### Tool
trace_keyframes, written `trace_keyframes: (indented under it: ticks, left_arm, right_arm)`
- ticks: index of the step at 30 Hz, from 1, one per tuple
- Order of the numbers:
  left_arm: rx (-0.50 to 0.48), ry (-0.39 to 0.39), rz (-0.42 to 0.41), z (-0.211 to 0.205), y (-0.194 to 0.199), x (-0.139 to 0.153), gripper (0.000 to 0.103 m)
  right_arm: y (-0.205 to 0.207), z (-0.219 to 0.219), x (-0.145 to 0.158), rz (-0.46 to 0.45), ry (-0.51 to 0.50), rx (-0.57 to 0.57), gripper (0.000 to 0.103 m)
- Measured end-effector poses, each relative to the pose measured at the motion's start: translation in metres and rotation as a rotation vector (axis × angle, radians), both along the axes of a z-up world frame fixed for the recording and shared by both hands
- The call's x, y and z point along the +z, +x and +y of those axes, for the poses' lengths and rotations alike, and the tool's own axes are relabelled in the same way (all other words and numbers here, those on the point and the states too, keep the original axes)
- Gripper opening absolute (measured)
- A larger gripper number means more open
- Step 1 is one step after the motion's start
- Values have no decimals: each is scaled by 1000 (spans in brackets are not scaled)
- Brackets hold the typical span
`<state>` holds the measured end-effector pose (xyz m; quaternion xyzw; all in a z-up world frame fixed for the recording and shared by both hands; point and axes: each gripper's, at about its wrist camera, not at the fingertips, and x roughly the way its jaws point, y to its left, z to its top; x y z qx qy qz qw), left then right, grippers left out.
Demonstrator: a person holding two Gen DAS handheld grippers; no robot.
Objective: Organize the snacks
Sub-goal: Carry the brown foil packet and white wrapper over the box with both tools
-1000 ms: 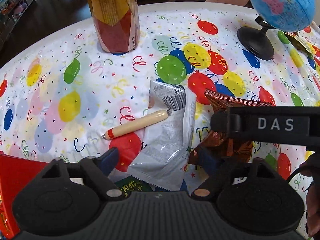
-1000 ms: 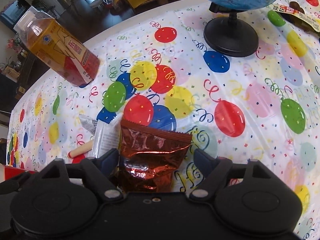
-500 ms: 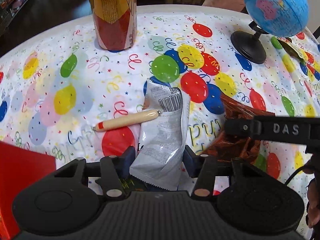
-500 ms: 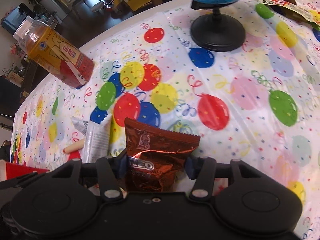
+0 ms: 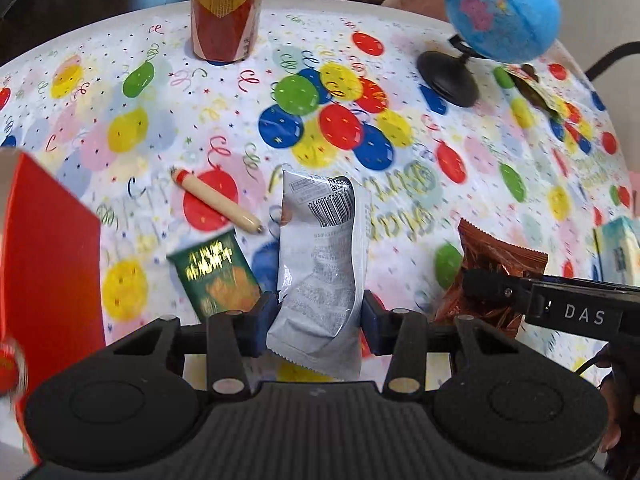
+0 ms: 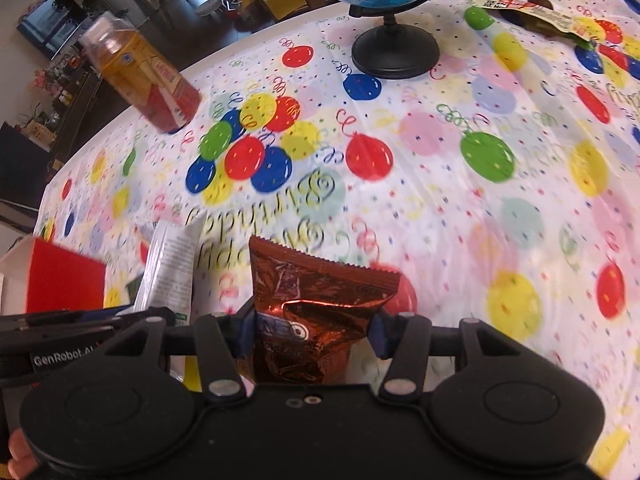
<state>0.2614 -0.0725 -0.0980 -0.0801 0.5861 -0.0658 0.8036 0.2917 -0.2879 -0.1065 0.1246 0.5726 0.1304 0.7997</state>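
Two grippers, one packet each: the left gripper (image 5: 318,326) clamps a silver packet (image 5: 322,256) at lower centre, the right gripper (image 6: 310,330) a copper packet (image 6: 312,308). On the table (image 5: 480,208) lie one green packet (image 5: 214,276) and one sausage stick (image 5: 216,202). Beyond, one bottle (image 5: 226,8), top cut off.

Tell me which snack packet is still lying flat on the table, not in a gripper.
The green packet with gold lettering, beside the sausage stick. The silver packet and copper-brown packet are each clamped in a gripper.
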Motion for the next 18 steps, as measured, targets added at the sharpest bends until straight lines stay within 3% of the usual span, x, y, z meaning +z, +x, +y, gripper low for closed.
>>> trace_keyframes:
  ticks: [9,18]
  left_arm:
    - [-14,37,-54,-4,-55,39,44]
    - [-11,57,-110,14,-94,79,44]
  right_arm:
    - [-52,-4,39,-43,-8,52,51]
    - [-88,21,82,-109,-29,114,51]
